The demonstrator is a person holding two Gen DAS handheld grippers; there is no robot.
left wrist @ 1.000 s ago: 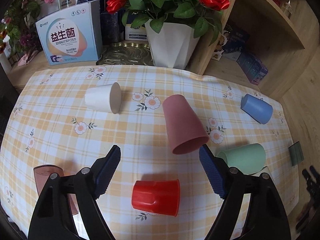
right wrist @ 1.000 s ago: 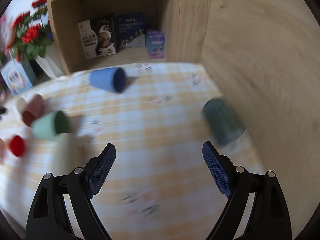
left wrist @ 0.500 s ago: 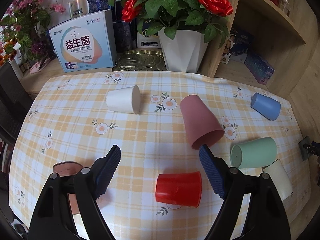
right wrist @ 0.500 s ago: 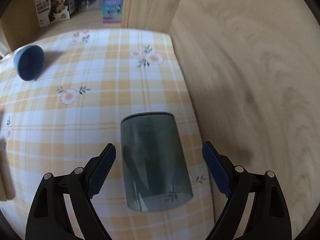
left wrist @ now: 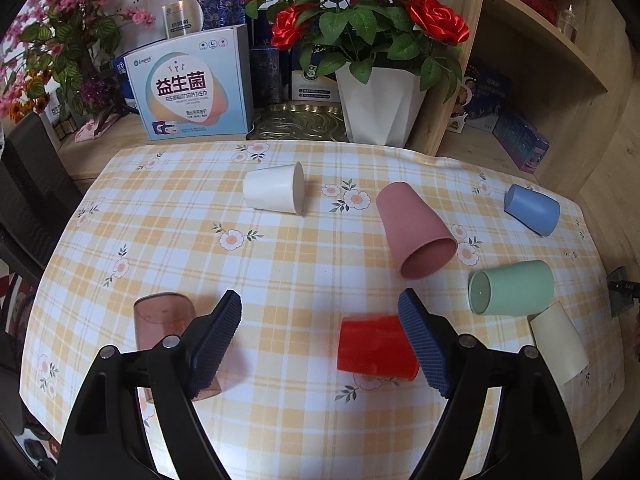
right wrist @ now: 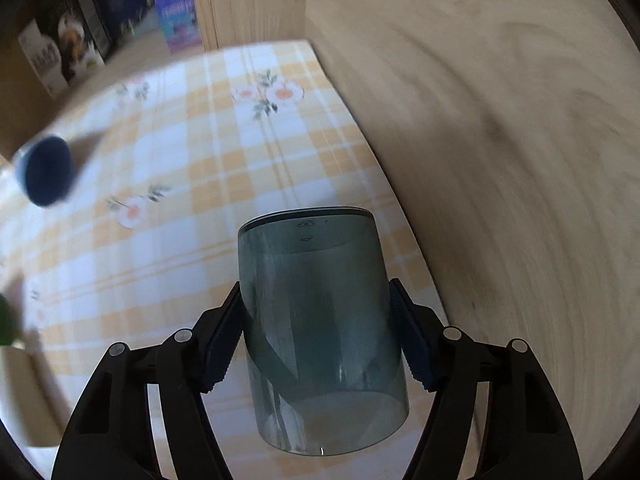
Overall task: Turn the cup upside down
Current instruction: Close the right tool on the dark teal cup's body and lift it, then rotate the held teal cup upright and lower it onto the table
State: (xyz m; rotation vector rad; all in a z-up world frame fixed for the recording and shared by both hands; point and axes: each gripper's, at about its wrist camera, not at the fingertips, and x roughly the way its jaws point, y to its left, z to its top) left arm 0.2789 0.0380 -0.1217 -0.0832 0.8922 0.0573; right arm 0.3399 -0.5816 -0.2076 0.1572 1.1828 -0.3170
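In the right wrist view a smoky grey see-through cup lies on its side on the checked tablecloth, near the wooden wall, open end towards me. My right gripper has its pads against both sides of the cup. In the left wrist view my left gripper is open and empty above the table. A red cup lies on its side just beyond its right finger.
The left wrist view shows more cups lying on the cloth: white, pink, blue, green, cream and a see-through pink one. A flower pot and boxes stand behind. A wooden wall borders the right.
My right gripper moved forward around the grey cup and its fingers closed onto the cup's sides. My left gripper drew back and up, widening its view.
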